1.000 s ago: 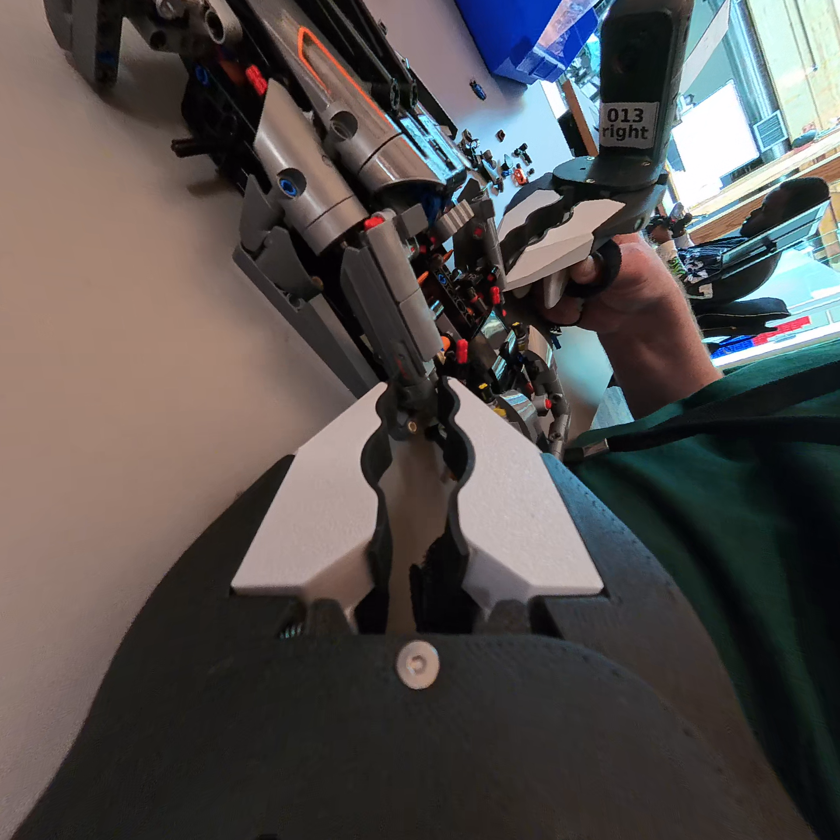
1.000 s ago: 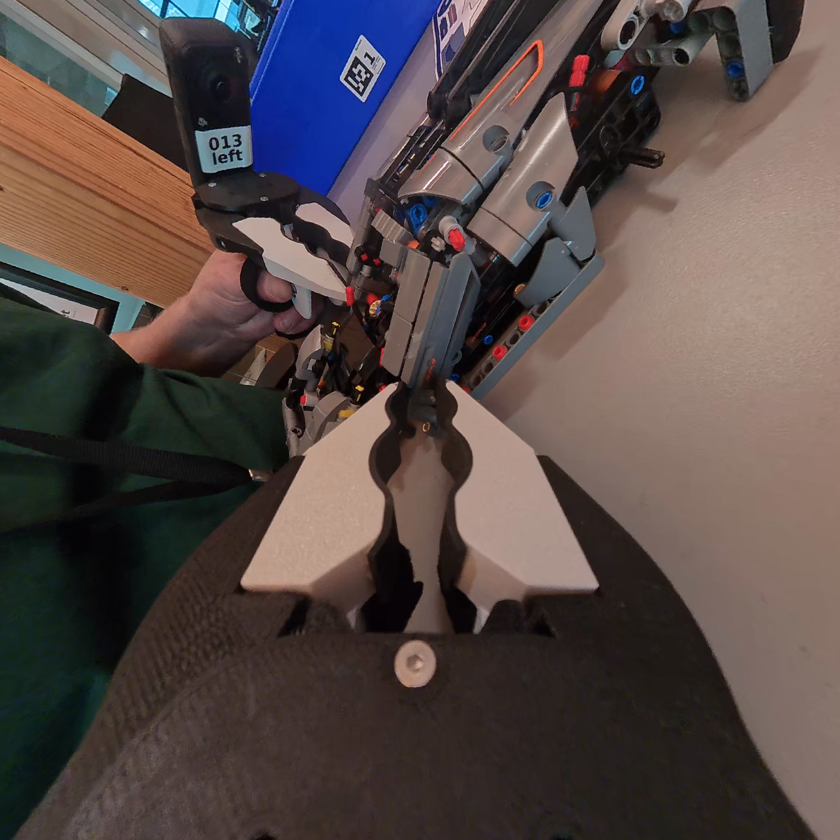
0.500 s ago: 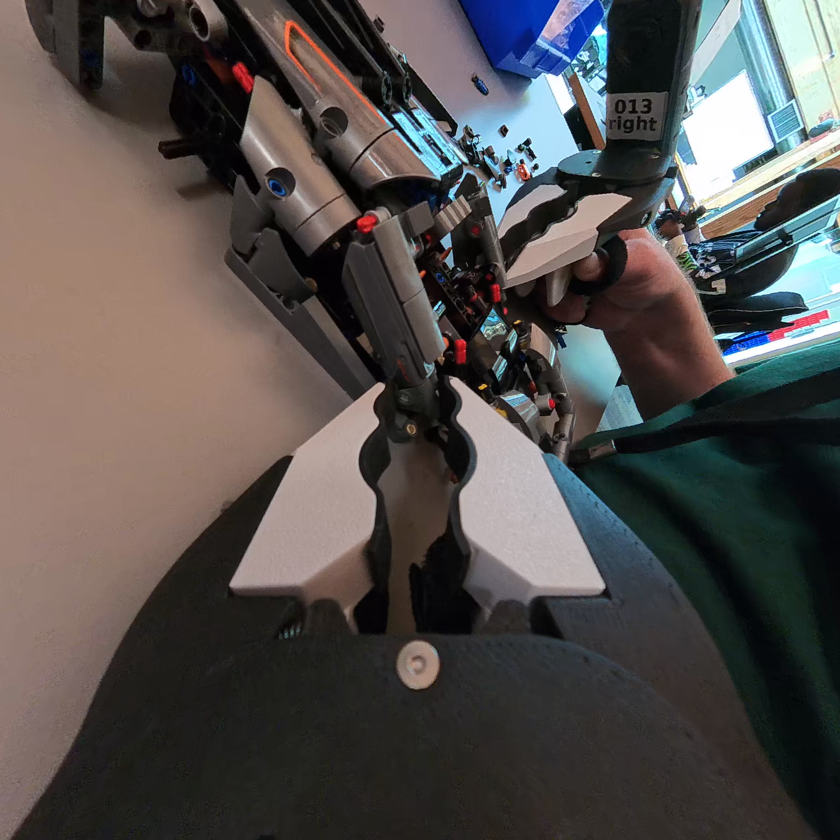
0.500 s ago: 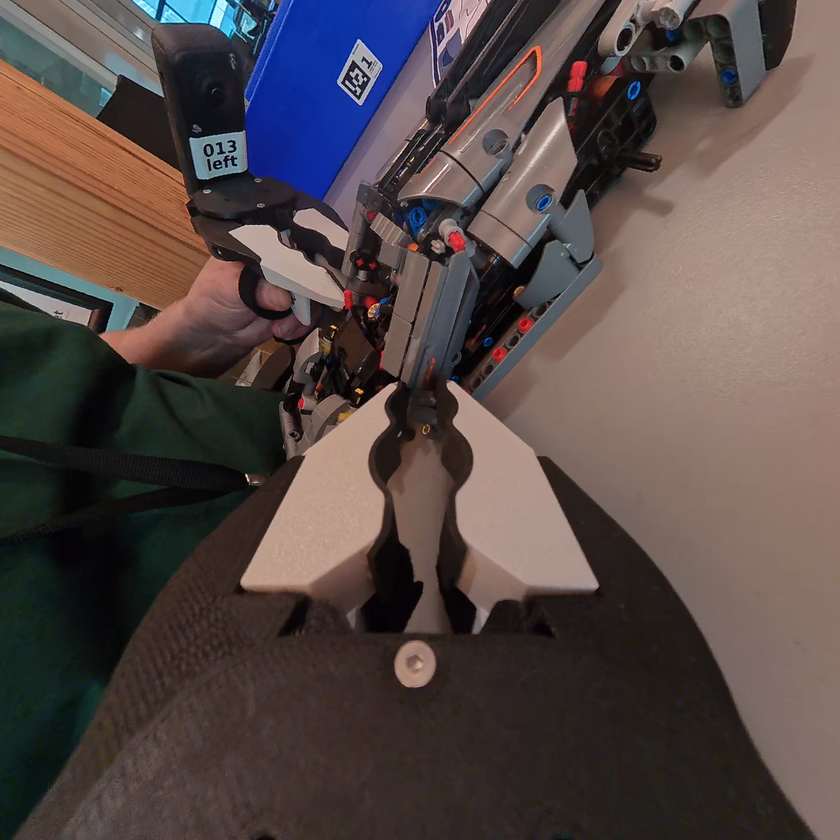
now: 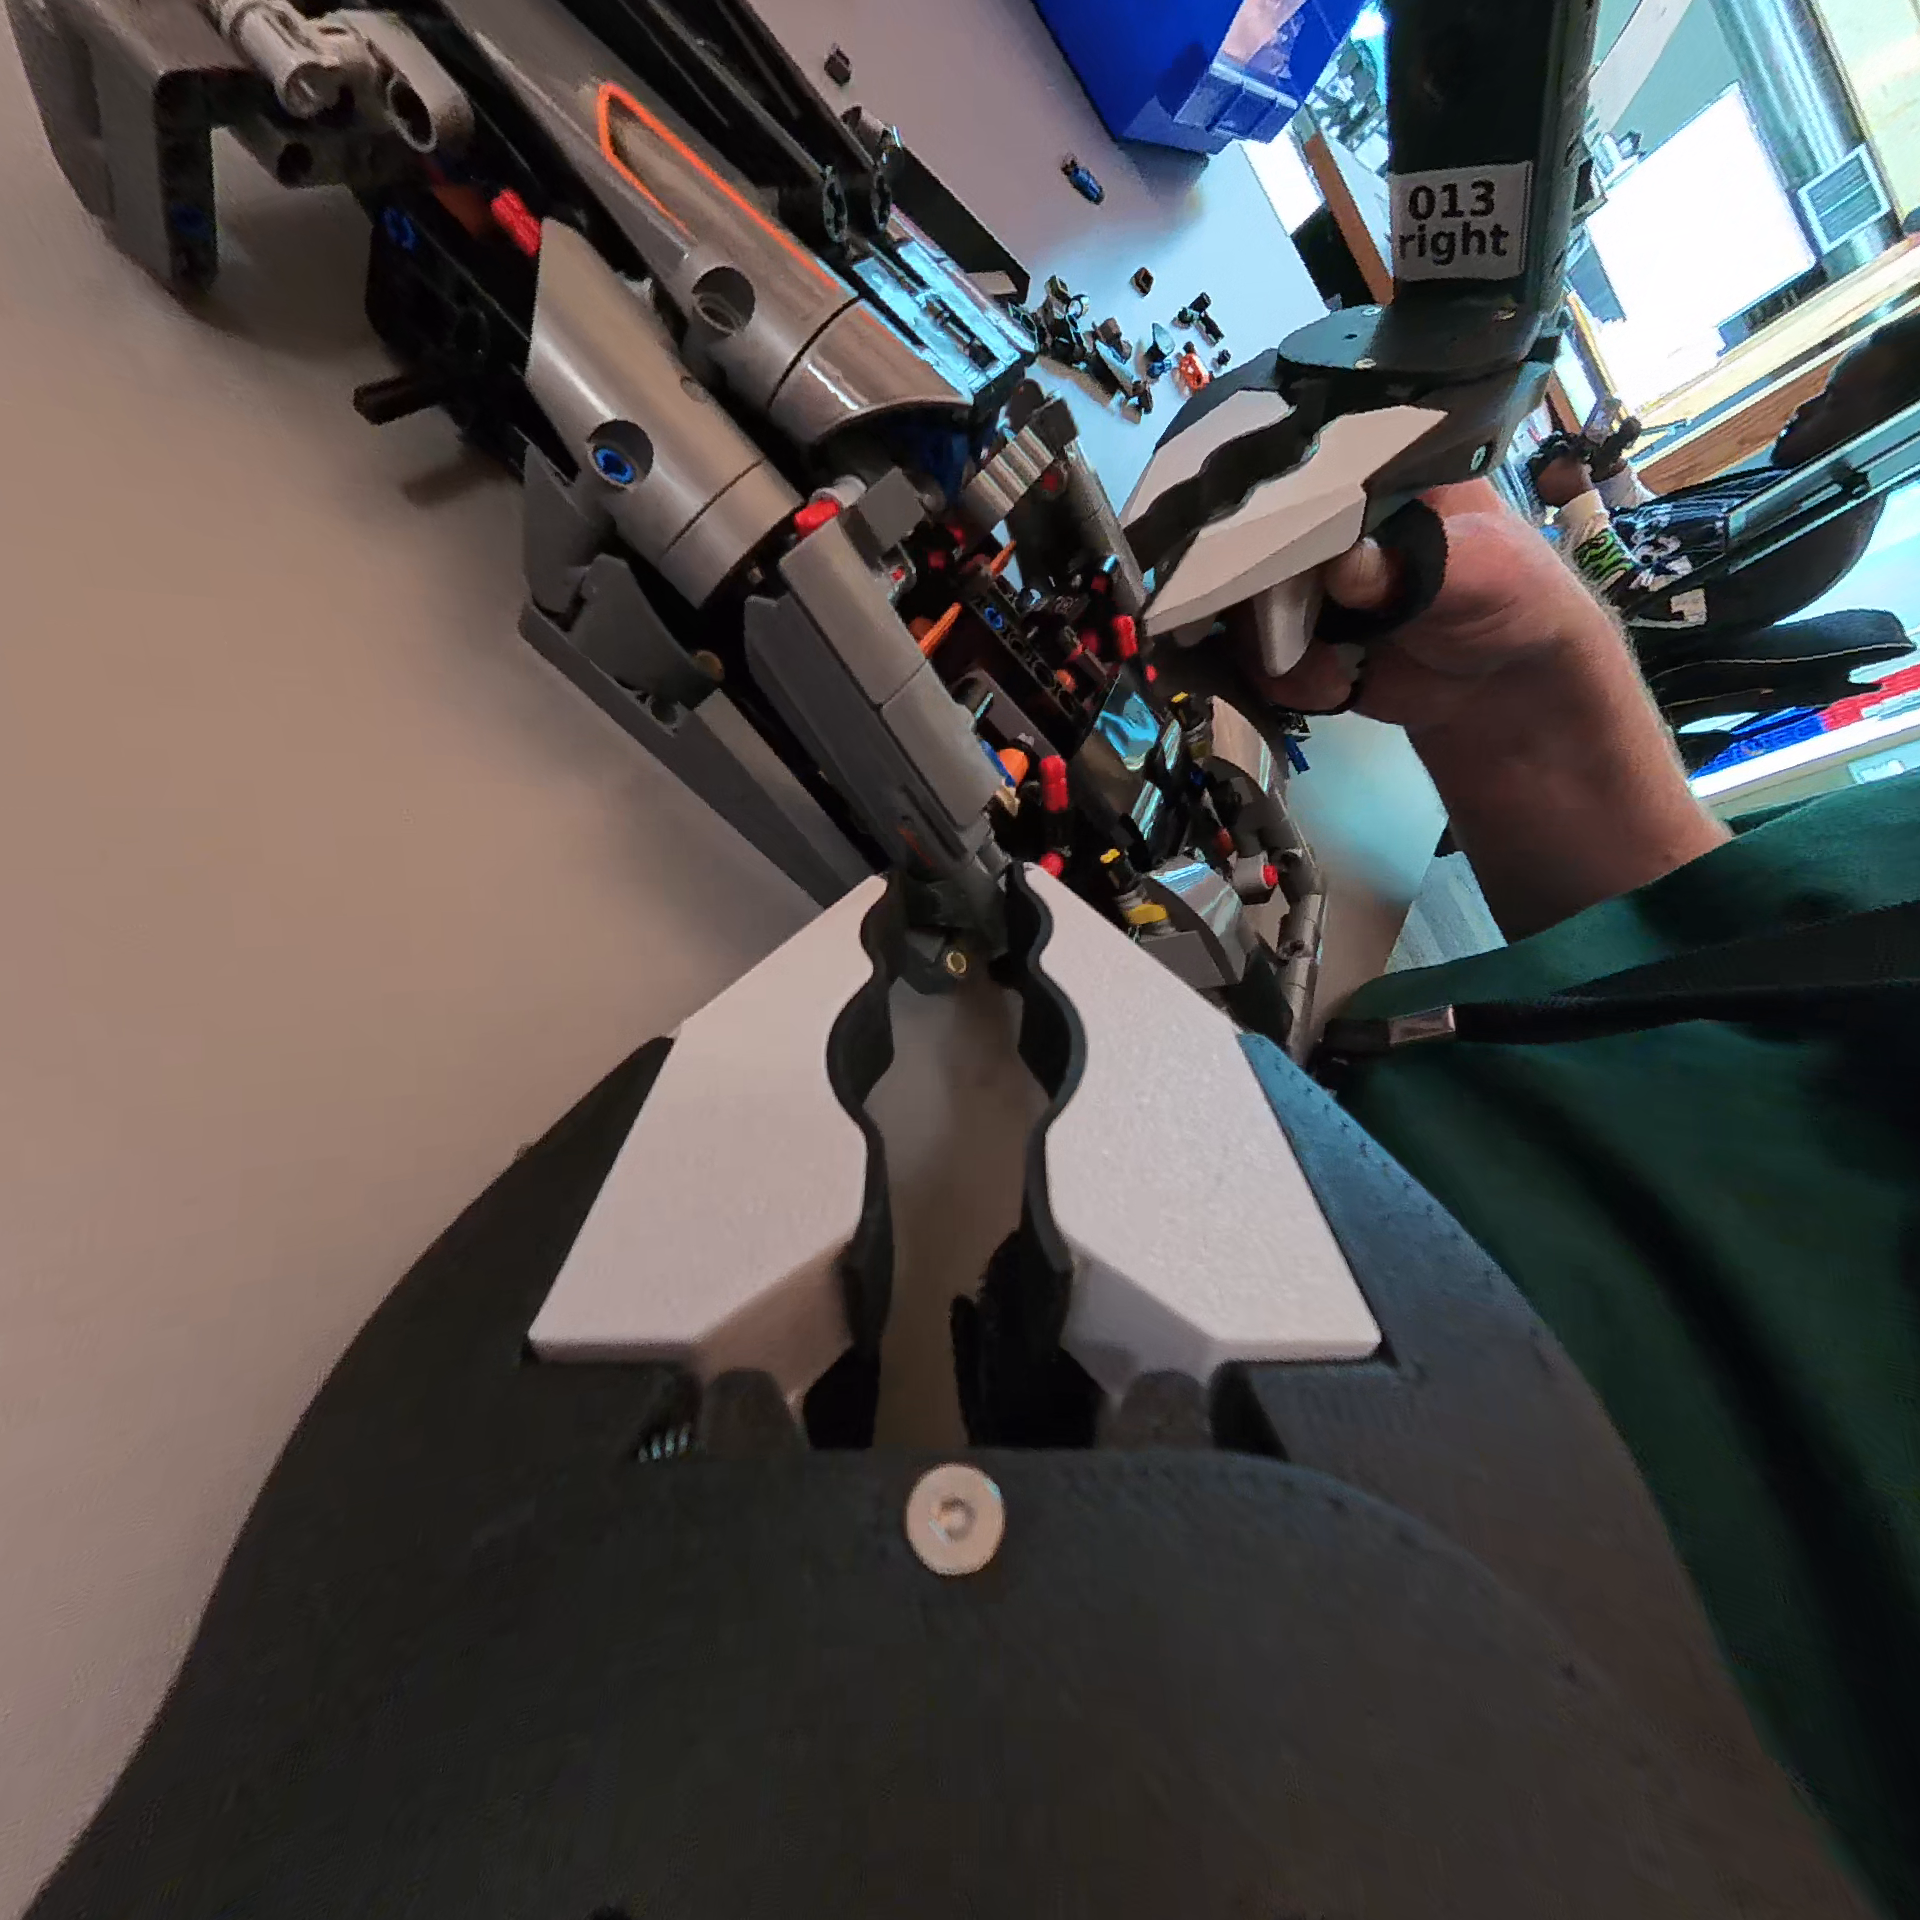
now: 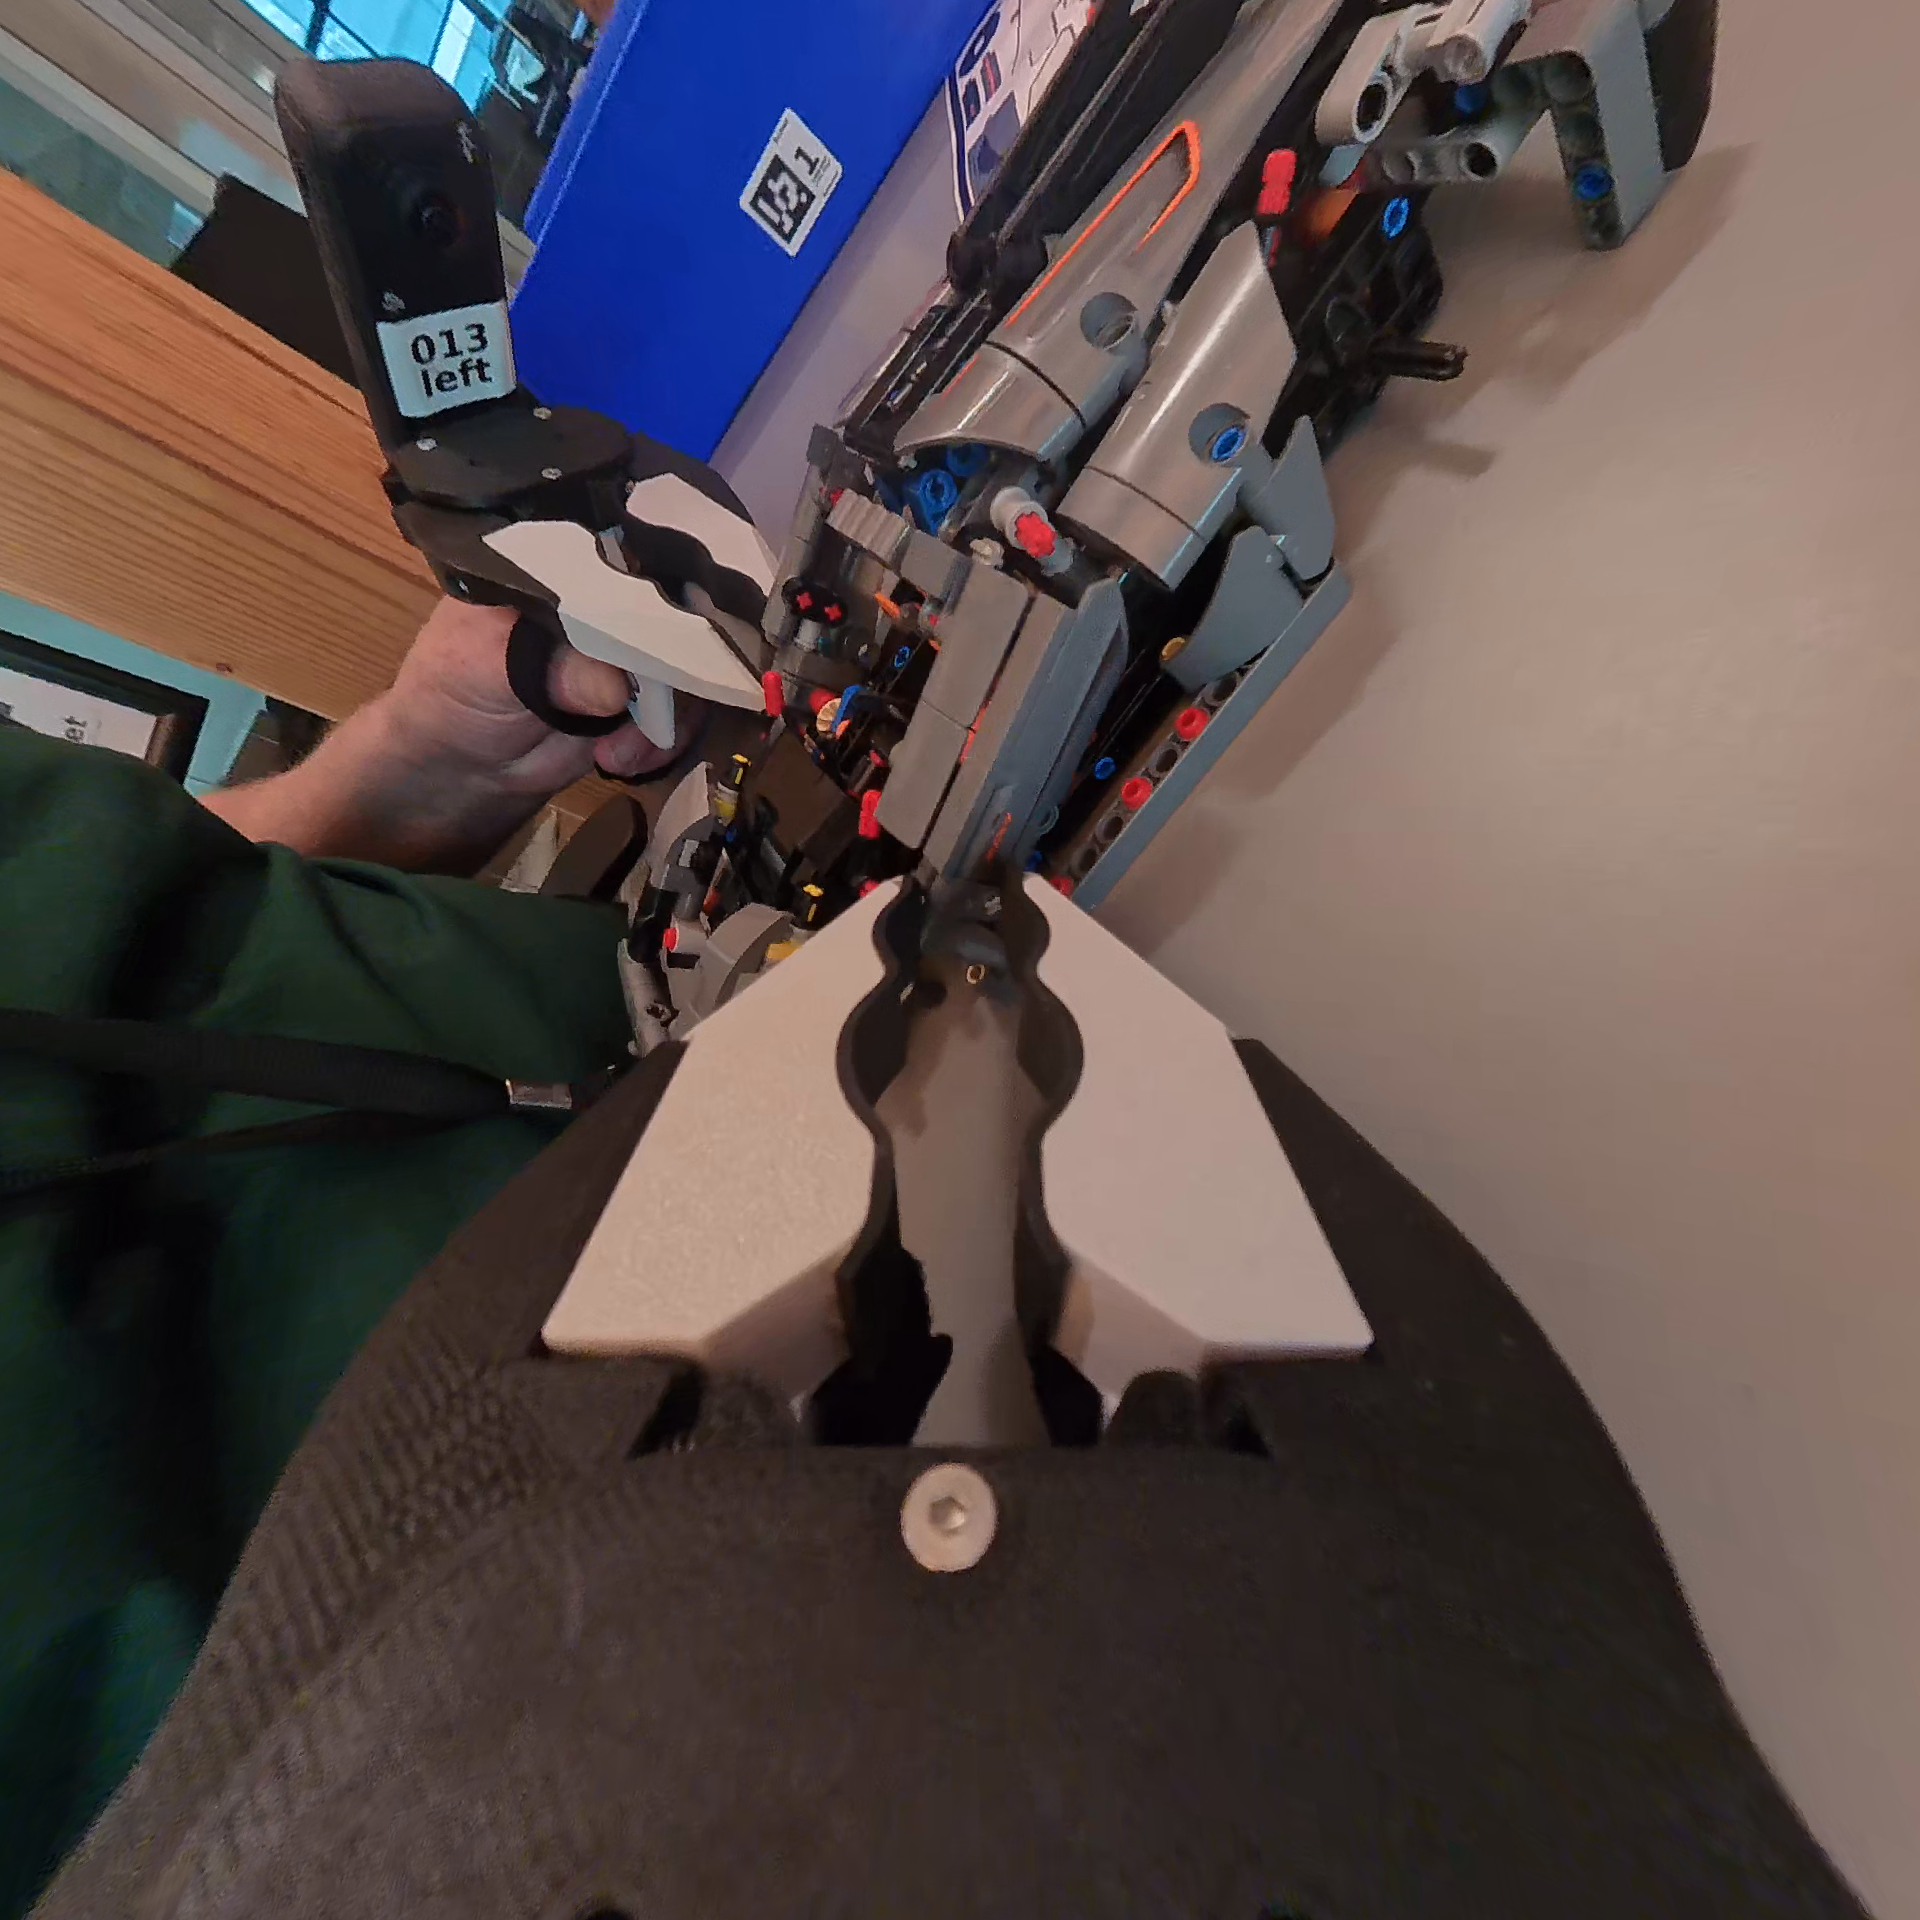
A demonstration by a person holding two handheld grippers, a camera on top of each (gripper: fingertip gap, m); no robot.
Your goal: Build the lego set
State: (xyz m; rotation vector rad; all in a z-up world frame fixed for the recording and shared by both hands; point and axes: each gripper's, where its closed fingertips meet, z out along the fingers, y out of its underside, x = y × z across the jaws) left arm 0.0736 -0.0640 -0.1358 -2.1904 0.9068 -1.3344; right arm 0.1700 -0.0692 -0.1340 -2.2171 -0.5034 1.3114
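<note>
The lego model, a long grey and black vehicle build with an orange-edged panel, lies on the pale tabletop with its near end toward the person. On each flank a grey door panel stands swung out from the body: the left hand-held gripper pinches the dark hinge fitting at the lower end of the left door panel, and the right hand-held gripper pinches the matching fitting on the right door panel. Both sets of fingers are nearly closed, with only the small fitting between the tips. The step in hand appears to be seating or swinging both doors at once. To do this well, both grippers should apply equal, symmetrical force so the body does not twist or slide on the tabletop. The grip sits at the very fingertips on a small rounded part, so pressure should be kept steady; a sideways pull could let the fitting slip out. Motion should follow the hinge arc, not force the panel against the exposed red and yellow pins inside the open cabin. Whether the fittings are already fully pushed home cannot be told from these views. Loose small parts lie farther back on the tabletop, near a blue box, well apart from the work.
</note>
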